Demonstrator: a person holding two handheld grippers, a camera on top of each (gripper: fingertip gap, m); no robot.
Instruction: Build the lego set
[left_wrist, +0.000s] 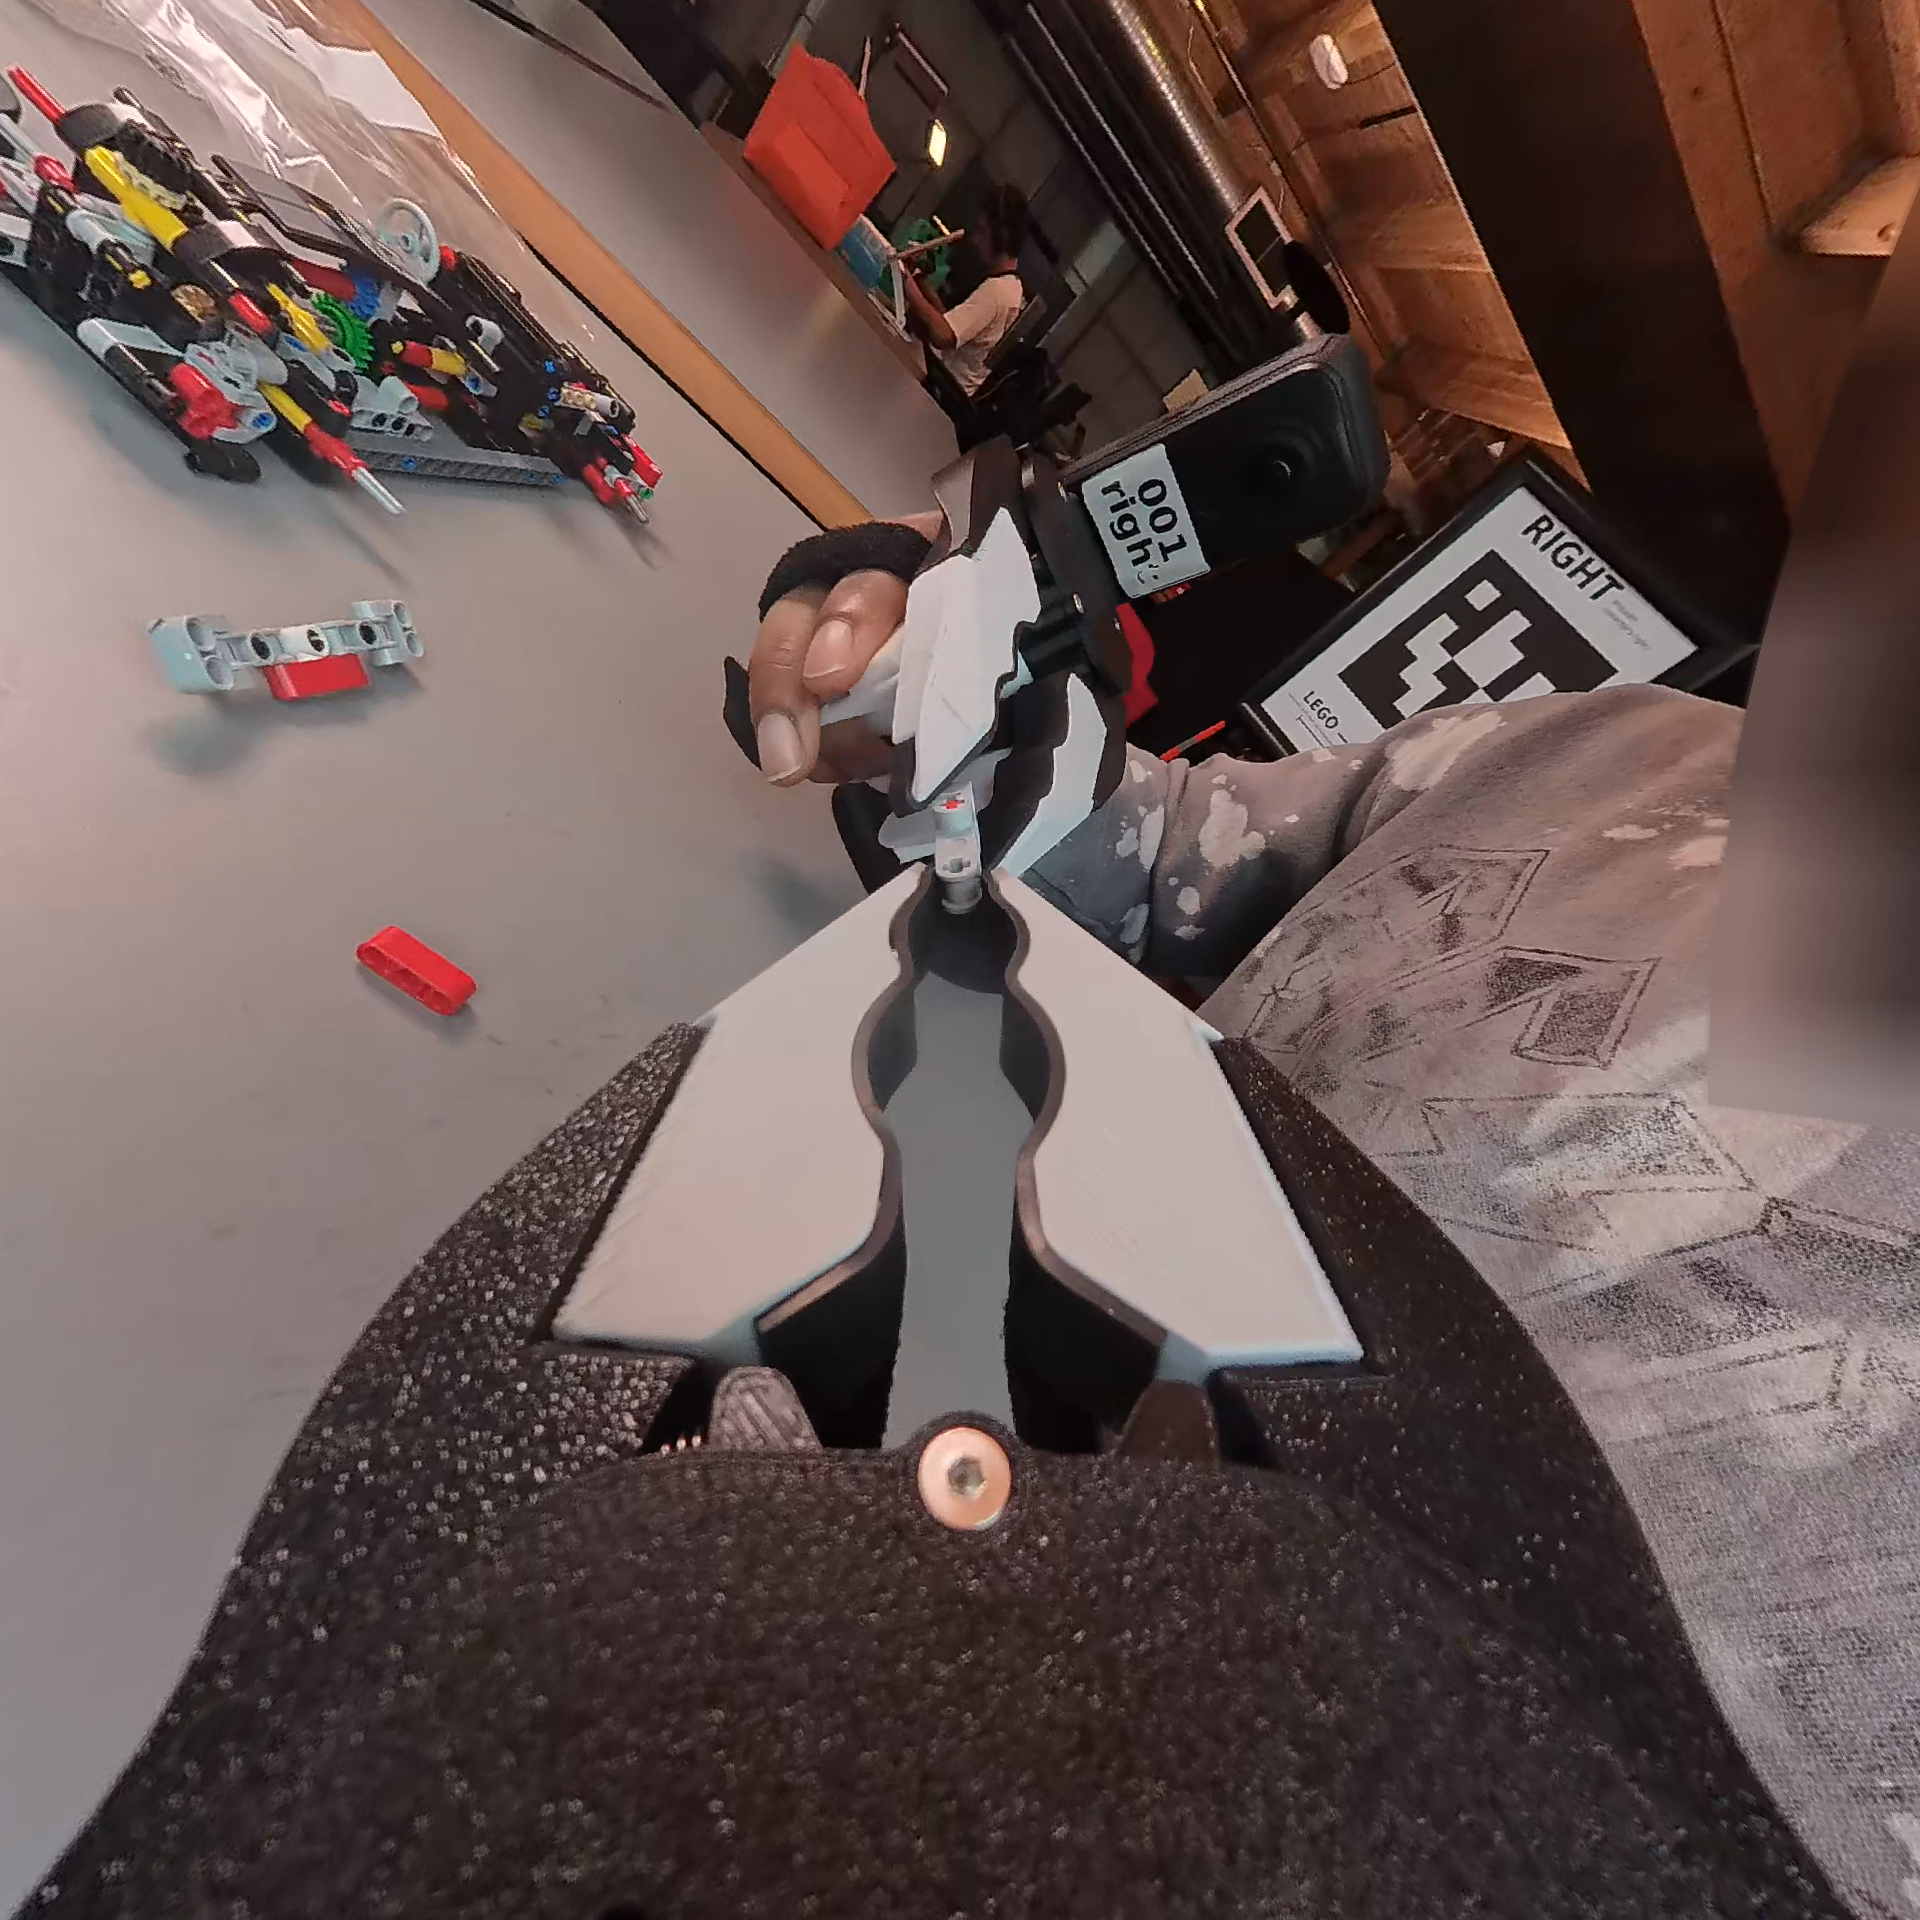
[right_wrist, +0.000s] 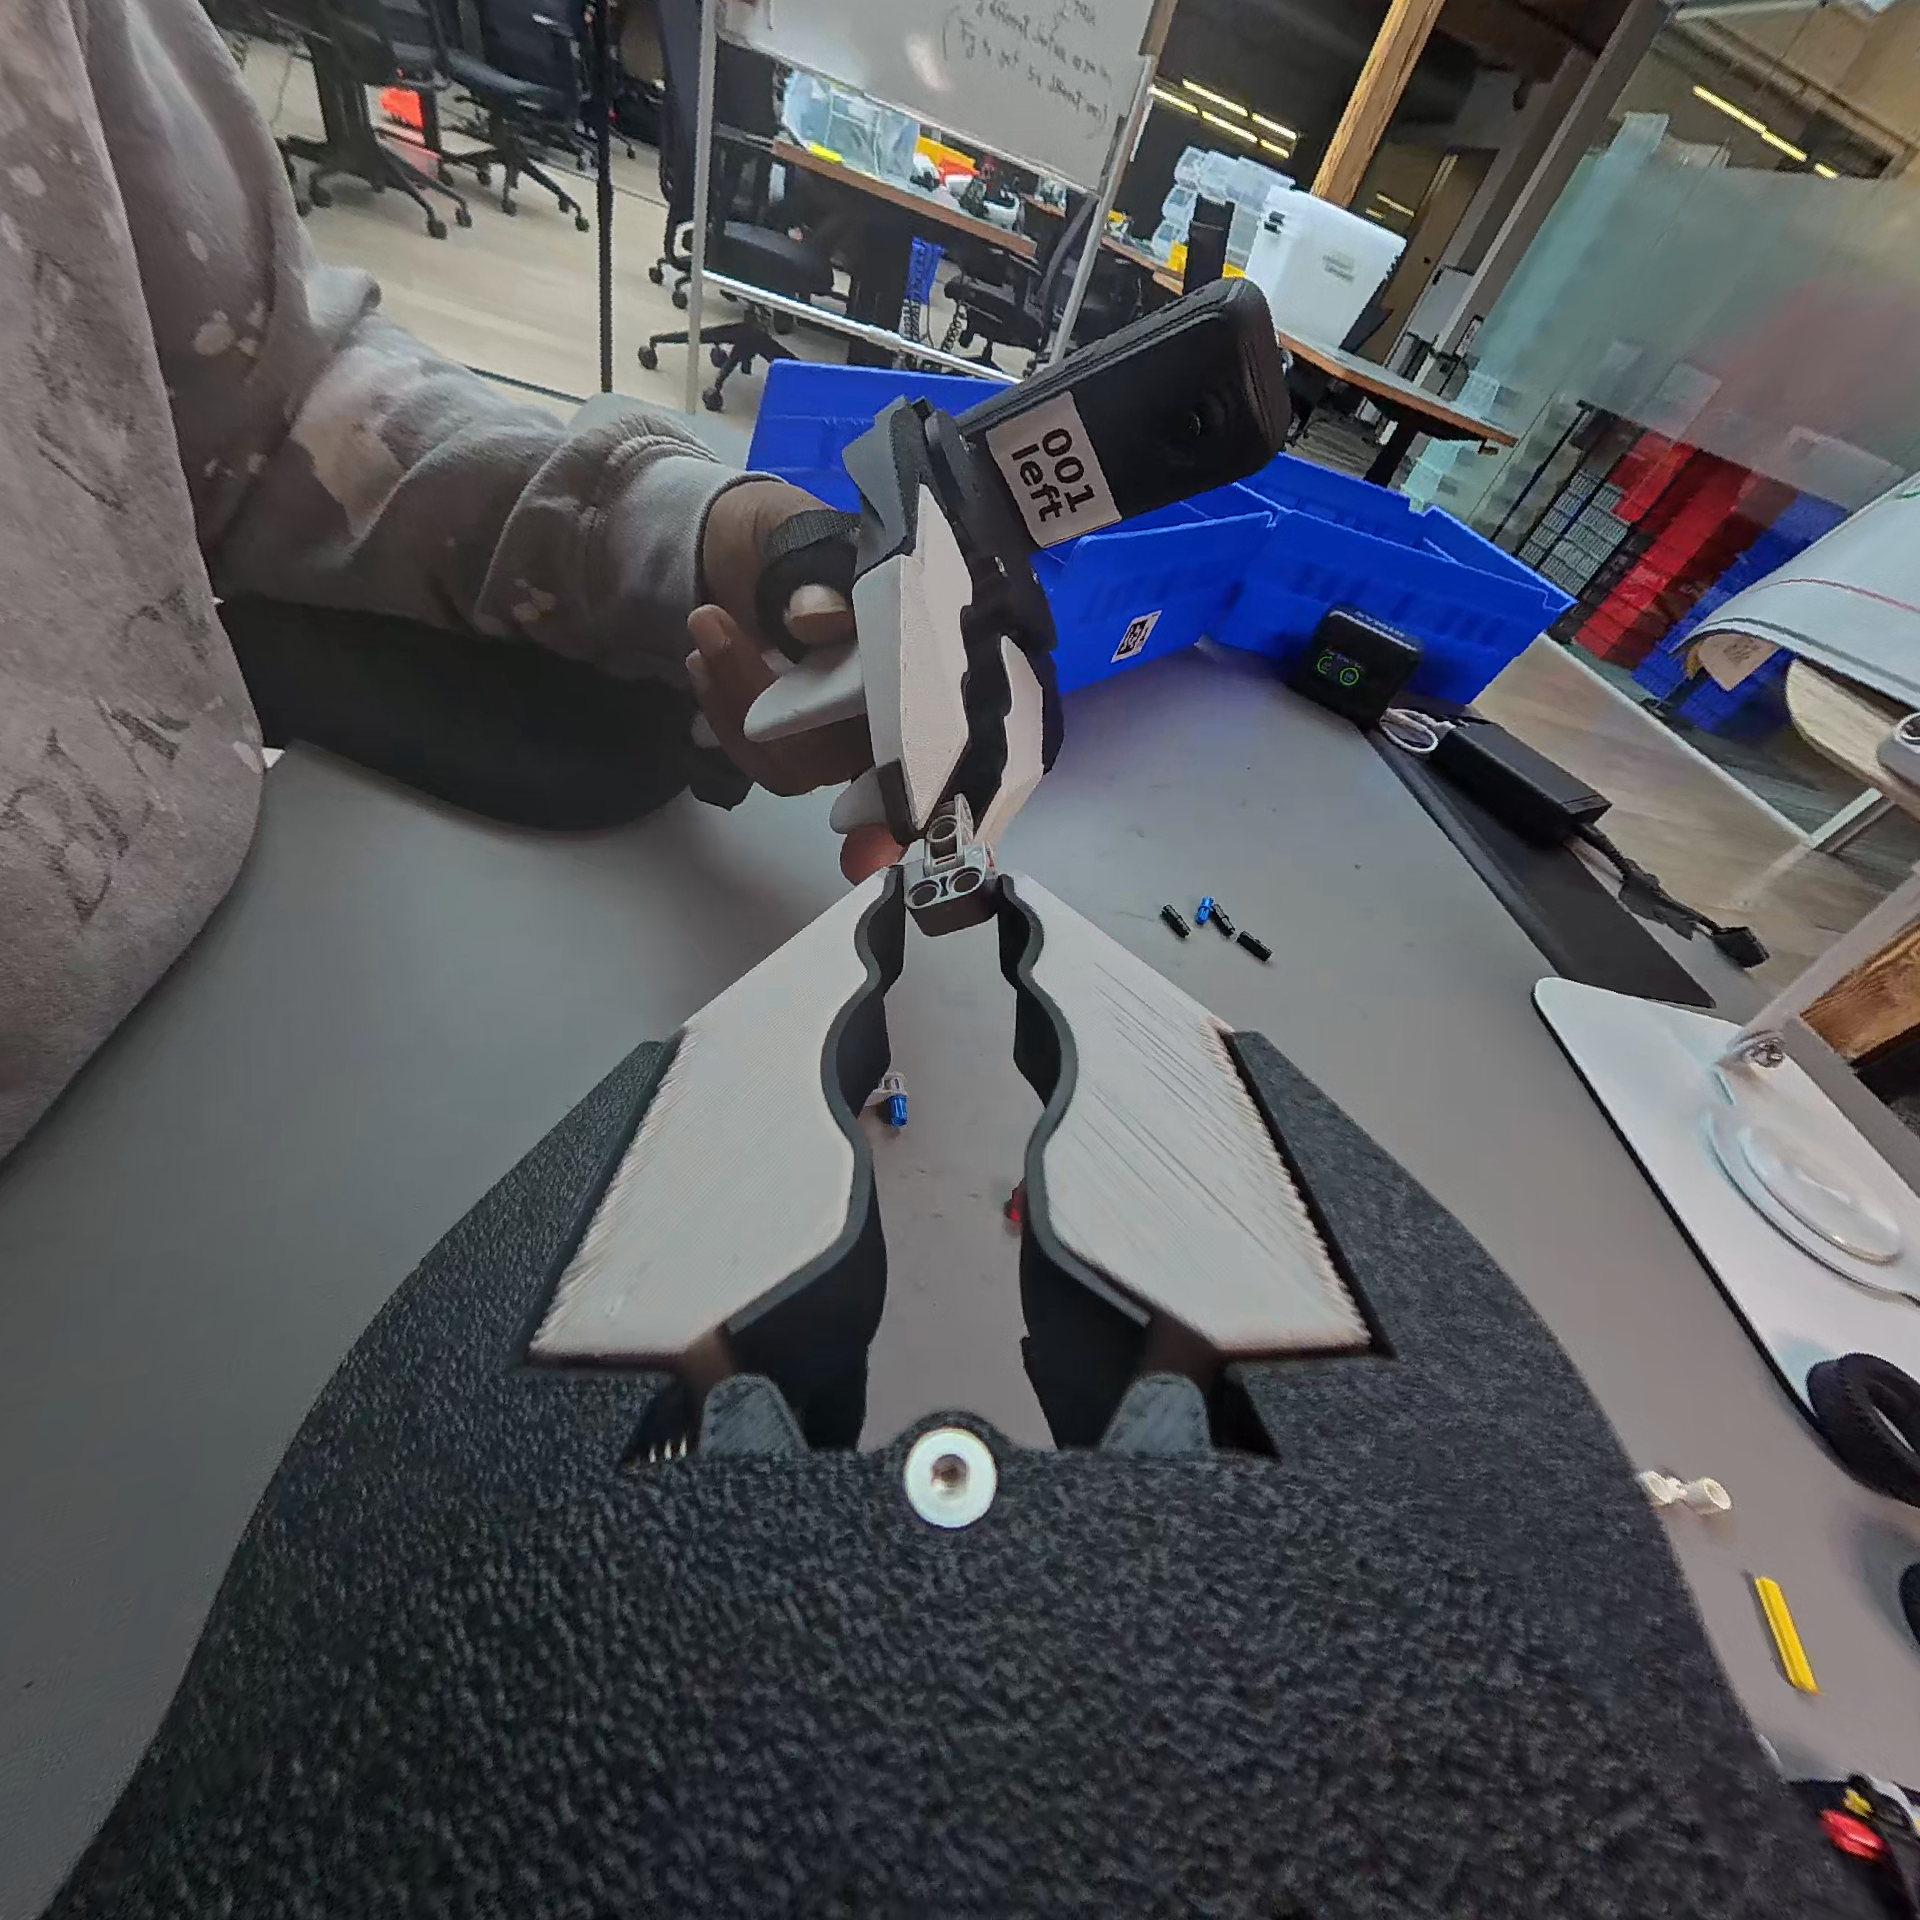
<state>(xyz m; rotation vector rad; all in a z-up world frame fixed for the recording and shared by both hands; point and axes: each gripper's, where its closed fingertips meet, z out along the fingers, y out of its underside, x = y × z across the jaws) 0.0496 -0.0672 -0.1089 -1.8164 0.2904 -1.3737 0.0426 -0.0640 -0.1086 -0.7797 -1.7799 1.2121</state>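
My left gripper (left_wrist: 956, 896) is shut on the end of a small grey connector (left_wrist: 957, 862), held above the grey table (left_wrist: 520, 831). My right gripper (left_wrist: 940, 805) meets it tip to tip from the far side. In the right wrist view my right gripper (right_wrist: 945, 902) is shut on a grey two-hole connector (right_wrist: 945, 883). The left gripper (right_wrist: 940, 816) holds its grey piece (right_wrist: 949, 834) against it. I cannot tell whether the two pieces are joined. The large black, yellow and red lego build (left_wrist: 260, 312) lies at the far left.
A grey and red sub-assembly (left_wrist: 286, 655) and a red beam (left_wrist: 416, 968) lie on the table. Black and blue pins (right_wrist: 1210, 920), a blue pin (right_wrist: 894, 1101), a yellow axle (right_wrist: 1785, 1647), a tyre (right_wrist: 1870, 1423) and a white stand base (right_wrist: 1621, 1101) are to the right. Blue bins (right_wrist: 1299, 582) stand behind. Both grippers' tips are close together, under 4 cm apart. Both grippers' tips are roughly 30 cm from the yellow axle (right_wrist: 1785, 1647).
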